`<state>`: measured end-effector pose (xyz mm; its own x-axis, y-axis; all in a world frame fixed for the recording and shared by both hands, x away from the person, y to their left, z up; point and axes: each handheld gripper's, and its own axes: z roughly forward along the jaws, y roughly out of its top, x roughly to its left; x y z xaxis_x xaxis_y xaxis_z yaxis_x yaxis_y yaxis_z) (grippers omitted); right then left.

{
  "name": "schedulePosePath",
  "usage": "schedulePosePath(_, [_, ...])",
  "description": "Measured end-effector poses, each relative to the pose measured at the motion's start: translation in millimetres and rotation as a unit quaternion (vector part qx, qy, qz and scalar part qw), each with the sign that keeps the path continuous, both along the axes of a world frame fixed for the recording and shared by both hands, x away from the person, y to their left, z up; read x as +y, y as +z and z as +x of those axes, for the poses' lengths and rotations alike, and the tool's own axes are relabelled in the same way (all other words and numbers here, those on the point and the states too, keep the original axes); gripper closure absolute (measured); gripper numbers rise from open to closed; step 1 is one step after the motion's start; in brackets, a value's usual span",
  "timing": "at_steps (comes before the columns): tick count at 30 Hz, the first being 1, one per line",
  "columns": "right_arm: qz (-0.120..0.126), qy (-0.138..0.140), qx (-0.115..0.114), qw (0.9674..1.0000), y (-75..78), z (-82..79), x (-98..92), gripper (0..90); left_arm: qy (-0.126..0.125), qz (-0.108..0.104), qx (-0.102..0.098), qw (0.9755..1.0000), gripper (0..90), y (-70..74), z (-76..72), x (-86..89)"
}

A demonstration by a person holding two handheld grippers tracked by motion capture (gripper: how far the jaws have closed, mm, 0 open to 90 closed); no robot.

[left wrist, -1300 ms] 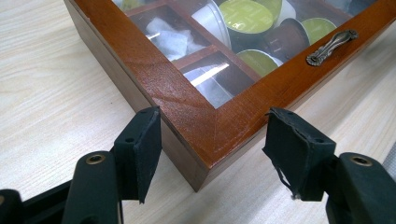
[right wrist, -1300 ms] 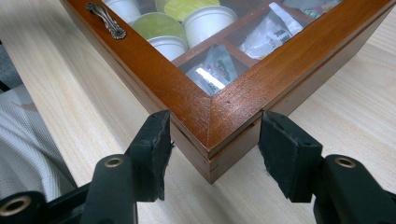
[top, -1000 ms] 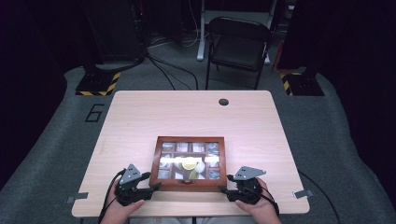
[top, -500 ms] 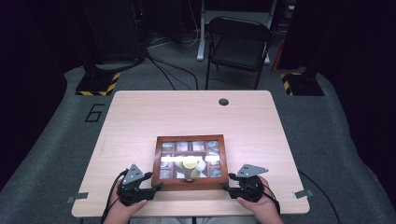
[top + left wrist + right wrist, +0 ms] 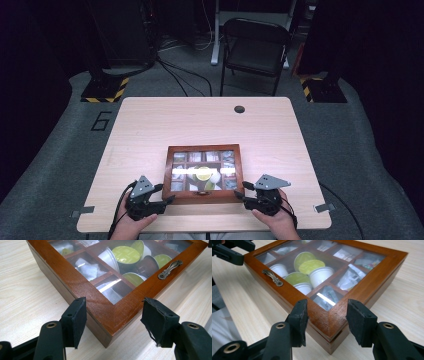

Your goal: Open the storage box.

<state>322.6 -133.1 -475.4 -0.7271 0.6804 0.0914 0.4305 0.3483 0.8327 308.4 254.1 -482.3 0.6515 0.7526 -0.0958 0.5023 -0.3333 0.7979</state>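
Note:
A wooden box (image 5: 202,196) with a glass lid lies shut near the table's front edge. Green-topped capsules (image 5: 126,254) and sachets (image 5: 349,277) show through the glass, and a metal handle (image 5: 170,269) sits on the front rail. My left gripper (image 5: 166,194) straddles the box's near left corner (image 5: 110,322), both pads against its walls. My right gripper (image 5: 242,191) straddles the near right corner (image 5: 329,322). Its jaws have just been closing, and its pads now press on the two walls there.
The light wood table (image 5: 150,130) has a small dark grommet (image 5: 239,109) at its far edge. A black folding chair (image 5: 255,50) stands behind the table, and floor stands with hazard stripes (image 5: 105,91) flank it. The other gripper (image 5: 229,250) shows across the box.

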Motion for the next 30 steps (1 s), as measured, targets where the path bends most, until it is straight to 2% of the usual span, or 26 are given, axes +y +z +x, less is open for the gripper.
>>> schedulePosePath(1, [-0.006, 0.006, -0.002, 1.0000, 0.0, -0.9, -0.2, 45.2, 0.004, 0.003, 0.009, 0.9999, 37.2, -1.2, -0.2, 0.4])
schedulePosePath(3, [-0.027, 0.007, 0.012, 0.9995, -2.7, -0.8, 0.7, 41.0, -0.004, 0.015, 0.037, 0.9992, 37.1, -6.7, -0.1, 2.2])
schedulePosePath(4, [-0.047, 0.003, 0.016, 0.9988, -5.2, -1.2, 2.2, 40.5, -0.006, 0.023, 0.038, 0.9990, 37.1, -7.9, -0.9, 1.2])
schedulePosePath(5, [-0.047, 0.003, 0.016, 0.9988, -5.2, -1.2, 2.2, 40.5, -0.006, 0.023, 0.038, 0.9990, 37.2, -7.9, -0.9, 1.2])
schedulePosePath(6, [-0.081, 0.006, 0.015, 0.9966, -9.4, -1.9, 5.8, 41.1, -0.009, 0.040, 0.031, 0.9987, 37.1, -8.1, -1.6, -1.8])
schedulePosePath(7, [-0.091, 0.006, 0.018, 0.9956, -11.4, -1.7, 7.7, 41.5, -0.009, 0.040, 0.031, 0.9987, 37.1, -8.1, -1.6, -1.8])
schedulePosePath(8, [-0.102, 0.002, 0.008, 0.9948, -12.3, -1.2, 9.1, 41.7, -0.005, 0.049, 0.027, 0.9984, 37.2, -9.5, 0.3, -4.2])
schedulePosePath(9, [-0.101, 0.003, 0.011, 0.9948, -11.7, -0.8, 9.6, 41.8, -0.008, 0.049, 0.033, 0.9982, 36.7, -9.7, 1.3, -4.3])
schedulePosePath(13, [-0.084, 0.007, 0.020, 0.9963, -10.9, 2.2, 5.6, 44.8, -0.012, 0.059, 0.031, 0.9977, 36.5, -8.5, 1.2, -4.2])
schedulePosePath(16, [-0.083, 0.002, 0.021, 0.9963, -9.9, 0.8, 6.9, 46.1, -0.008, 0.036, 0.018, 0.9991, 39.0, -5.3, 0.3, -2.1])
schedulePosePath(18, [-0.079, 0.002, 0.014, 0.9968, -9.4, 1.3, 6.3, 47.3, -0.014, 0.035, 0.015, 0.9992, 41.4, -3.5, 0.0, -1.0])
schedulePosePath(20, [-0.063, -0.003, 0.022, 0.9978, -7.7, 1.8, 5.2, 47.7, -0.009, 0.028, 0.010, 0.9995, 41.9, -2.8, -0.4, -1.7])
schedulePosePath(22, [-0.065, -0.004, 0.016, 0.9978, -7.1, 2.1, 4.8, 47.6, -0.014, 0.030, 0.009, 0.9994, 42.2, -1.8, 0.3, -0.8])
schedulePosePath(23, [-0.060, -0.009, 0.016, 0.9981, -6.9, 1.2, 5.7, 47.4, -0.005, 0.017, 0.005, 0.9998, 42.2, -1.3, -0.2, -1.7])
schedulePosePath(24, [-0.054, -0.017, 0.003, 0.9984, -4.4, -0.2, 6.0, 45.8, -0.004, 0.013, -0.004, 0.9999, 41.9, 1.2, -0.1, -0.8])
schedulePosePath(26, [-0.044, -0.023, -0.004, 0.9987, -1.7, -1.1, 5.0, 44.7, 0.002, -0.002, -0.013, 0.9999, 41.1, 3.4, -0.1, 0.1])
schedulePosePath(27, [-0.033, -0.026, -0.003, 0.9991, -0.4, -1.3, 4.2, 44.2, 0.002, -0.002, -0.013, 0.9999, 40.6, 3.4, -0.1, 0.1])
schedulePosePath(28, [-0.024, -0.028, -0.003, 0.9993, 1.0, -1.0, 3.2, 42.7, 0.006, -0.011, -0.018, 0.9998, 39.9, 5.7, 1.0, 0.5])
schedulePosePath(30, [-0.015, -0.032, -0.005, 0.9994, 4.0, -0.6, 1.6, 41.4, 0.005, -0.014, -0.013, 0.9998, 39.1, 7.2, 1.9, 0.7])
